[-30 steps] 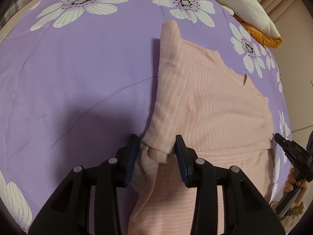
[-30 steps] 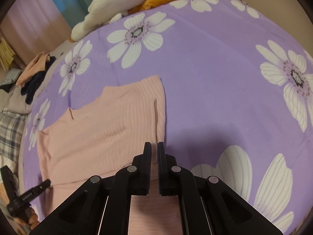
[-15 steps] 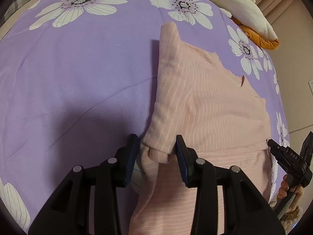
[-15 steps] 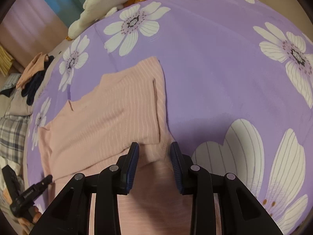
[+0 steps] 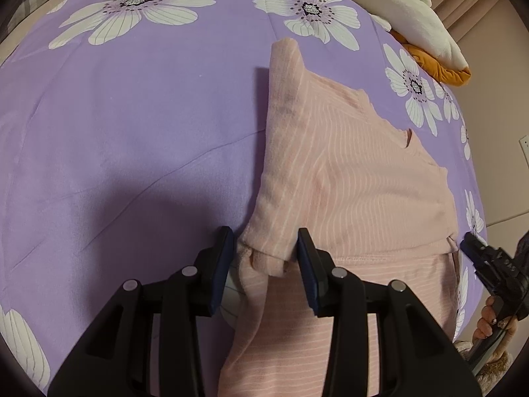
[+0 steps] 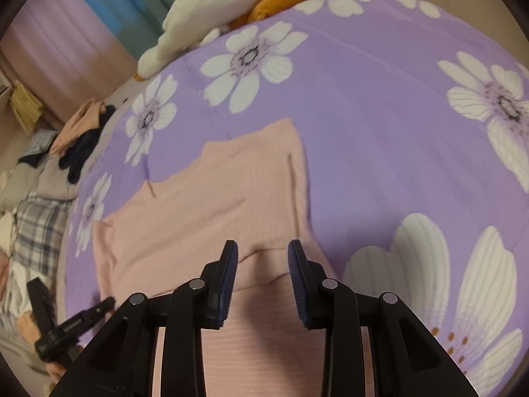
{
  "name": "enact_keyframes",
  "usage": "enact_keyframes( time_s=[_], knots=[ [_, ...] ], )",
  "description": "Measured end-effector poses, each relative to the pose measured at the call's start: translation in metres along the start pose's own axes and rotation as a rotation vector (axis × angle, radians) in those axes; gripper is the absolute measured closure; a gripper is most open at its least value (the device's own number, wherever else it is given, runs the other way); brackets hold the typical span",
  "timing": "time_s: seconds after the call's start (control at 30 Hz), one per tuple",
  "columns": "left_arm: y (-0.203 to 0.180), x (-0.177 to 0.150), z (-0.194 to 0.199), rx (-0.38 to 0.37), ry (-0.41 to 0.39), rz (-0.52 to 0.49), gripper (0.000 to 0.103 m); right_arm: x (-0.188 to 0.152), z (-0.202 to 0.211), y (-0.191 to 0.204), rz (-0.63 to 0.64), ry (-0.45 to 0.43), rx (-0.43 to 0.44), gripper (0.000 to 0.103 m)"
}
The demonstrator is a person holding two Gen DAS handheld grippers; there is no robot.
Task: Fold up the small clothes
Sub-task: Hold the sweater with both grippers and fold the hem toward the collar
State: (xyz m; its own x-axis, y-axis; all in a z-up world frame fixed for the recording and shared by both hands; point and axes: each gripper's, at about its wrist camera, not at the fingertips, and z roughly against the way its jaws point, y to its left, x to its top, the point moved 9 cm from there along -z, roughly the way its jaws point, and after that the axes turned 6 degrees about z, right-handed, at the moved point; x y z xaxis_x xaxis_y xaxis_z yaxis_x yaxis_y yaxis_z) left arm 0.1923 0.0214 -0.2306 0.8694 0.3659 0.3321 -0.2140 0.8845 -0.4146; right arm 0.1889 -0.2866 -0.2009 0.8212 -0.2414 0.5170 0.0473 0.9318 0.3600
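Note:
A pink striped top (image 5: pixel 363 172) lies flat on a purple flowered bedspread (image 5: pixel 132 132), with its side folded inward. In the left wrist view my left gripper (image 5: pixel 264 254) stands open, low over the top's near left edge. The bunched end of the folded sleeve (image 5: pixel 264 248) sits loosely between its pads. In the right wrist view my right gripper (image 6: pixel 263 264) is open just above the top (image 6: pixel 205 215) at its folded right side, and nothing is pinched. Each gripper shows in the other's view: the right gripper (image 5: pixel 489 264) and the left gripper (image 6: pixel 76 321).
A cream and orange plush cushion (image 6: pixel 231 0) lies at the far edge of the bedspread (image 6: pixel 380 115). Loose clothes (image 6: pixel 79 139) and plaid fabric (image 6: pixel 36 231) are heaped beyond the left side. A person's hand (image 5: pixel 489 317) holds the right gripper's handle.
My right gripper went from shut to open and now hangs over the folded side of the top. The left gripper has stayed where it was, with the sleeve end between its pads.

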Motion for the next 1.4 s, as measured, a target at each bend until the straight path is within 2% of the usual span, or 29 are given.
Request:
enact_keyframes(
  time_s=[0.07,0.13,0.3,0.43,0.47,0.53,0.63,0.73,0.83,0.87,0.97,1.13,1.4],
  knots=[
    [-0.001,-0.001,0.0,0.003,-0.003,-0.003,0.062,-0.004,-0.012,-0.004,-0.016,0.031,-0.021,0.071],
    [-0.001,-0.001,0.0,0.004,-0.005,-0.007,0.062,-0.005,-0.023,-0.008,-0.049,0.053,-0.007,0.071],
    [-0.001,-0.001,0.0,-0.001,-0.002,-0.002,0.062,0.006,-0.028,-0.01,-0.07,0.032,-0.007,0.071],
    [-0.002,-0.001,0.0,0.006,-0.008,-0.007,0.062,0.015,-0.035,-0.01,-0.097,0.01,0.026,0.071],
    [-0.002,-0.001,0.0,0.006,-0.008,-0.007,0.062,0.016,-0.034,-0.009,-0.093,0.007,0.021,0.073],
    [-0.002,-0.002,0.0,0.005,-0.006,-0.003,0.062,0.019,-0.026,-0.005,-0.066,-0.018,0.0,0.092],
    [-0.002,-0.001,0.0,-0.002,-0.004,-0.003,0.062,0.023,-0.005,0.001,-0.029,-0.077,-0.025,0.093],
    [-0.001,-0.002,0.0,-0.002,-0.005,-0.007,0.061,0.023,0.003,-0.001,-0.019,-0.098,-0.049,0.093],
    [-0.001,-0.002,0.0,0.0,-0.006,-0.009,0.061,0.013,-0.018,-0.016,-0.016,-0.034,-0.117,0.094],
    [-0.001,-0.002,0.0,0.002,-0.007,-0.01,0.061,0.009,-0.027,-0.02,-0.024,-0.012,-0.111,0.094],
    [-0.002,-0.002,0.0,0.003,-0.013,-0.016,0.061,0.01,-0.03,-0.023,-0.038,-0.021,-0.097,0.096],
    [-0.002,-0.004,0.0,0.006,-0.022,-0.015,0.06,0.01,-0.031,-0.021,0.011,-0.02,-0.136,0.098],
    [-0.002,-0.004,0.0,-0.009,-0.055,-0.025,0.06,0.009,-0.032,-0.02,0.014,-0.033,-0.139,0.098]
  ],
)
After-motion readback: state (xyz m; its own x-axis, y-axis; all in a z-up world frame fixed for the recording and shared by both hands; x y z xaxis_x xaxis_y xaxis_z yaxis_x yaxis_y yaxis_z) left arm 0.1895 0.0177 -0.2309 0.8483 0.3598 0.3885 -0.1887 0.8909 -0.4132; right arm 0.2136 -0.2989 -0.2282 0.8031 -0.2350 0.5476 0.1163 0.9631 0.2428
